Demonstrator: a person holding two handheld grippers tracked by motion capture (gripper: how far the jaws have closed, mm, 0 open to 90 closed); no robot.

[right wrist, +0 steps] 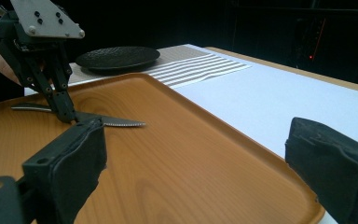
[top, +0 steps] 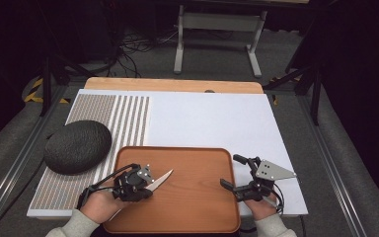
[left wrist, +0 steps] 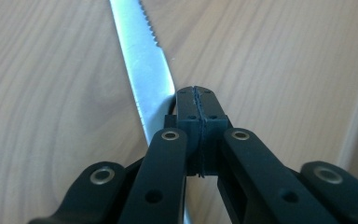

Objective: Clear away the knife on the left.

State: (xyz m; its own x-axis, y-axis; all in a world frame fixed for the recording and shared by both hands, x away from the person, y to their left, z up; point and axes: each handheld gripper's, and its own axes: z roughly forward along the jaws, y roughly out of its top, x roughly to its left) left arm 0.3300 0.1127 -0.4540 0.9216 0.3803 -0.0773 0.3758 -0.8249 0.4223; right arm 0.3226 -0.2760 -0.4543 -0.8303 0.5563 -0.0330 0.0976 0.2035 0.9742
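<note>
The left gripper [left wrist: 198, 100] was clamped on the thin, stiff, slippery serrated steel knife [left wrist: 142, 60], best held mid-length; the right gripper [right wrist: 196, 154] was held apart.

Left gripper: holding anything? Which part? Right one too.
Left gripper is shut on the knife, near where blade meets handle; it lies on the wooden tray. Right gripper is open, holding nothing.

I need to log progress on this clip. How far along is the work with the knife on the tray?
Done: the left gripper has closed on the knife, jaws meeting beside the blade in its own view. In hand: the knife still lies flat on the wooden tray, not yet lifted. Left: lifting and carrying it; the right gripper waits open at the tray's right edge, and the dark round plate holds nothing.
</note>
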